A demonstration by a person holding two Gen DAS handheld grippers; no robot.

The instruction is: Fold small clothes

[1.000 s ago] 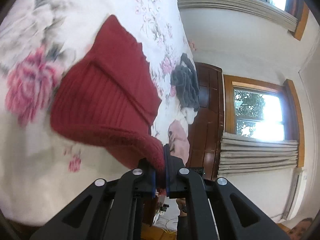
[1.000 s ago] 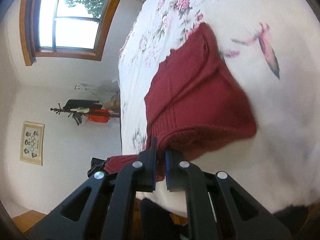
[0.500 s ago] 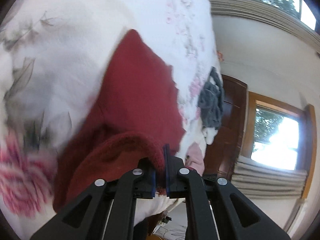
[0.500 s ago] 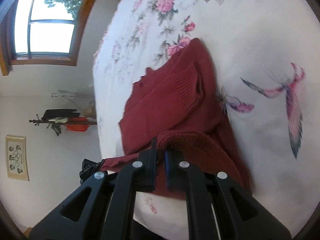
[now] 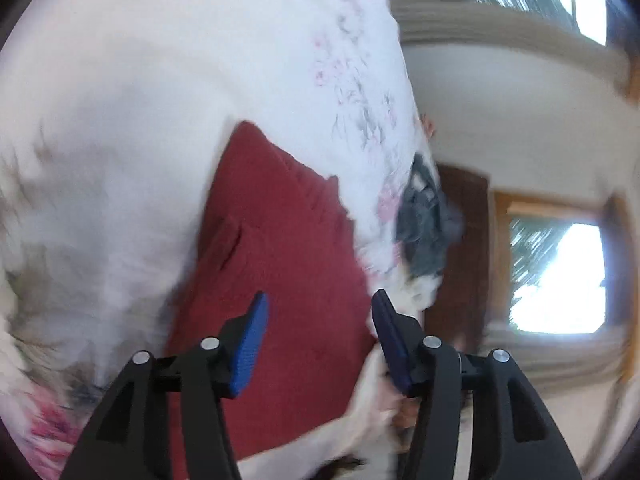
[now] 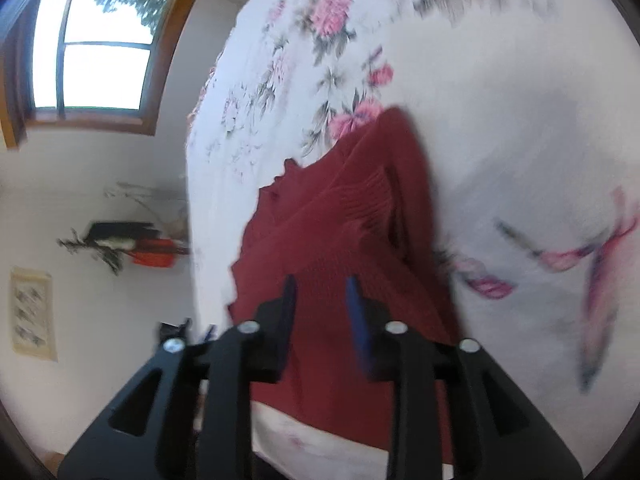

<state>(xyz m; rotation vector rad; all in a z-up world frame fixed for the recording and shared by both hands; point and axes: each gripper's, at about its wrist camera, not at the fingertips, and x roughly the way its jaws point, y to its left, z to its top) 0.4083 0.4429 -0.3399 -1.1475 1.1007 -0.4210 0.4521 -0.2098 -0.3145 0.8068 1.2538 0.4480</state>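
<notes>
A dark red knitted garment (image 5: 280, 248) lies folded on the white floral bedspread (image 5: 160, 80). My left gripper (image 5: 318, 312) hovers open just above its near part, blue pads apart, nothing between them. In the right wrist view the same red garment (image 6: 344, 240) shows its ribbed cuff folded on top and a scalloped edge at the left. My right gripper (image 6: 322, 300) stands open over the garment's near end, holding nothing. Both views are blurred by motion.
A dark grey garment (image 5: 424, 220) and something pink lie near the bed's far edge by a brown wooden headboard (image 5: 468, 248). Windows, a white wall, a coat stand (image 6: 120, 244) and a framed picture (image 6: 32, 312) surround the bedspread (image 6: 520, 100).
Both grippers, shut on the red garment's folded edge half a second ago, have opened and let it go. The garment now lies flat and doubled over on the bedspread.
</notes>
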